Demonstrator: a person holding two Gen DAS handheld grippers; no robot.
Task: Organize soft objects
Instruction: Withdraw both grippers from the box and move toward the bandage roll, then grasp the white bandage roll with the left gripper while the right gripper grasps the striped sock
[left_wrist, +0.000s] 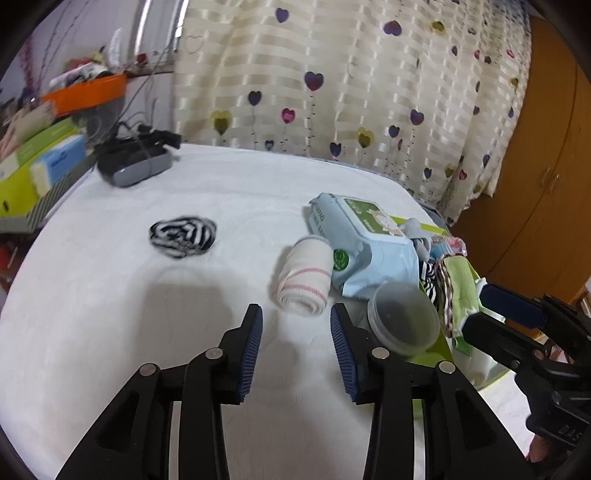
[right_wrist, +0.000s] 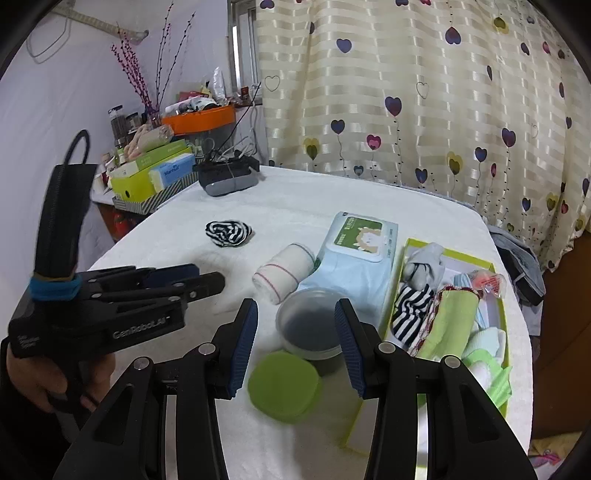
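The left gripper (left_wrist: 296, 317), black-armed with ribbed blue pads, hangs over the white cloth-covered table (left_wrist: 110, 314) with its jaws apart and nothing between them; bare cloth shows in the gap. Just beyond its tips lies a rolled white towel with thin pink stripes (left_wrist: 304, 277), on its side and touching a pale blue pack of wet wipes with a green lid label (left_wrist: 360, 240). Farther off to the left, well apart from the roll, a crumpled black-and-white striped sock (left_wrist: 183, 236) sits alone on the cloth. The right gripper (right_wrist: 295, 314), built the same, also stands with its jaws apart and grips nothing; between and beyond its tips sits a clear round plastic tub (right_wrist: 312, 330), and nearer the camera a round lime-green lid (right_wrist: 283, 386) lies flat on the table, just beside the tub. To the right of these, an open lime-green cardboard box (right_wrist: 504, 306) holds a heap of soft things: a second striped sock (right_wrist: 410, 314), a folded green cloth with a patterned border (right_wrist: 452, 317), a grey bundle (right_wrist: 424, 269) and pale socks nearest the camera. A hand (right_wrist: 44, 376) holds the left gripper's handle at the left edge of the right wrist view. At the table's far corner rests a dark grey device wrapped in cables (right_wrist: 227, 179), backed by a cream curtain with heart motifs (right_wrist: 406, 110).
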